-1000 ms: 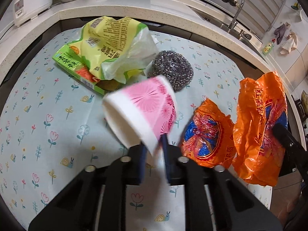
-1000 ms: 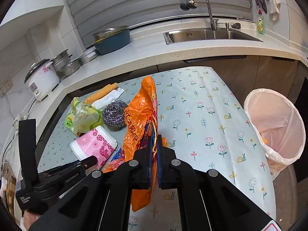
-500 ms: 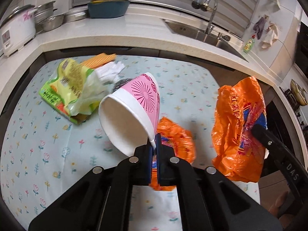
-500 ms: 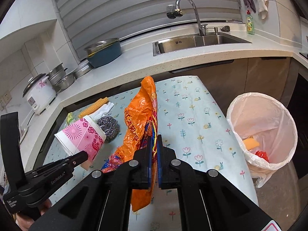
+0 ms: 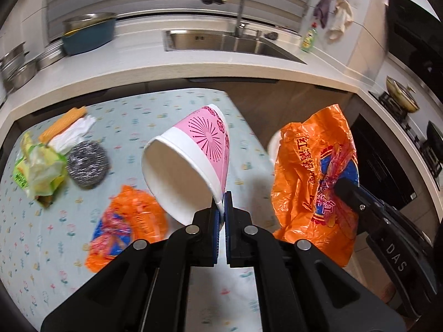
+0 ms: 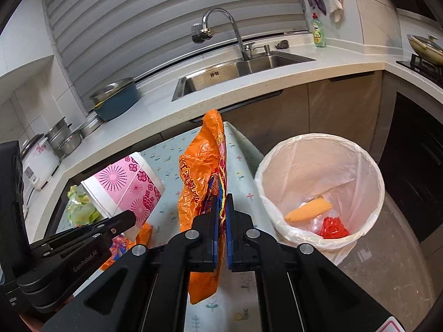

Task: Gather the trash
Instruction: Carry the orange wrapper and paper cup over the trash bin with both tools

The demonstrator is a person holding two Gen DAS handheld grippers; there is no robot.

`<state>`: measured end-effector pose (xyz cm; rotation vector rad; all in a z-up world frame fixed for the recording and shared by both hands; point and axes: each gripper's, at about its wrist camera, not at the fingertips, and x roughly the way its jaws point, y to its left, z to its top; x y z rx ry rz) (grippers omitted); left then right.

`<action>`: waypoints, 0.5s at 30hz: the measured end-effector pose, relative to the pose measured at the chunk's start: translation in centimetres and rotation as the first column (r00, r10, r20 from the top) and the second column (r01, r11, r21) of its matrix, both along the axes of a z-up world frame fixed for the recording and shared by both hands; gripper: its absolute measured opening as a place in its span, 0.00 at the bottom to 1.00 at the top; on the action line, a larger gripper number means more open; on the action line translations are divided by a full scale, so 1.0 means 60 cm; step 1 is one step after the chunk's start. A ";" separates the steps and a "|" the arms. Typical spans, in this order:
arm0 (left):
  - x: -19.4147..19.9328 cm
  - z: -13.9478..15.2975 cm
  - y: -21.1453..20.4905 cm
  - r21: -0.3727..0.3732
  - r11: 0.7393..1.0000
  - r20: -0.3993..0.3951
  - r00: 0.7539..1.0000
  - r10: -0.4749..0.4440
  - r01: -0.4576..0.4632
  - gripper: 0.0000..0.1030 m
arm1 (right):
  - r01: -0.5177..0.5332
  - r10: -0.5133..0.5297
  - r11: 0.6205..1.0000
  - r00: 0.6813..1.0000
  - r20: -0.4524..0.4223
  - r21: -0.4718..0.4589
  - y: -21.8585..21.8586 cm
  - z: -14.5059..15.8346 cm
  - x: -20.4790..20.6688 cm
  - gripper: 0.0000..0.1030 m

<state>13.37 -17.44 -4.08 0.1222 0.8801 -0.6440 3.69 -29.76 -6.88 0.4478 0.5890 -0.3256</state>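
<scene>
Two pieces of trash are shown lifted clear of the table (image 5: 49,254). The left tongs (image 5: 220,207) are clamped on the rim of the pink paper cup (image 5: 191,166), which is carried tilted with its mouth toward the camera. The right tongs (image 6: 220,210) are clamped on the orange plastic bag (image 6: 203,171), which hangs crumpled between them, near the lined bin (image 6: 321,149) beside the table. The cup is judged light and thin-walled, easily crushed, so the stiffer rolled rim is the sensible hold. The bag is judged limp and slippery, best pinched across a gathered fold. A second orange wrapper (image 5: 127,218), a steel scourer (image 5: 87,164) and a green packet (image 5: 38,171) lie on the table.
</scene>
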 end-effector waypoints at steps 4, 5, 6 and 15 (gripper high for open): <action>-0.017 -0.008 -0.060 0.014 0.997 -0.001 0.997 -0.071 0.071 0.03 | 0.066 -0.066 0.998 0.998 -0.004 0.009 -0.052 -0.008 -0.028 0.04; -0.020 -0.011 -0.074 0.017 0.996 -0.004 0.996 -0.088 0.088 0.03 | 0.082 -0.081 0.997 0.997 -0.005 0.011 -0.064 -0.010 -0.035 0.04; -0.023 -0.014 -0.090 0.019 0.994 -0.007 0.994 -0.107 0.107 0.03 | 0.100 -0.099 0.995 0.995 -0.007 0.015 -0.077 -0.012 -0.042 0.04; -0.043 -0.039 -0.207 0.033 0.970 -0.031 0.970 -0.240 0.241 0.03 | 0.234 -0.233 0.972 0.972 -0.037 0.032 -0.170 -0.040 -0.085 0.04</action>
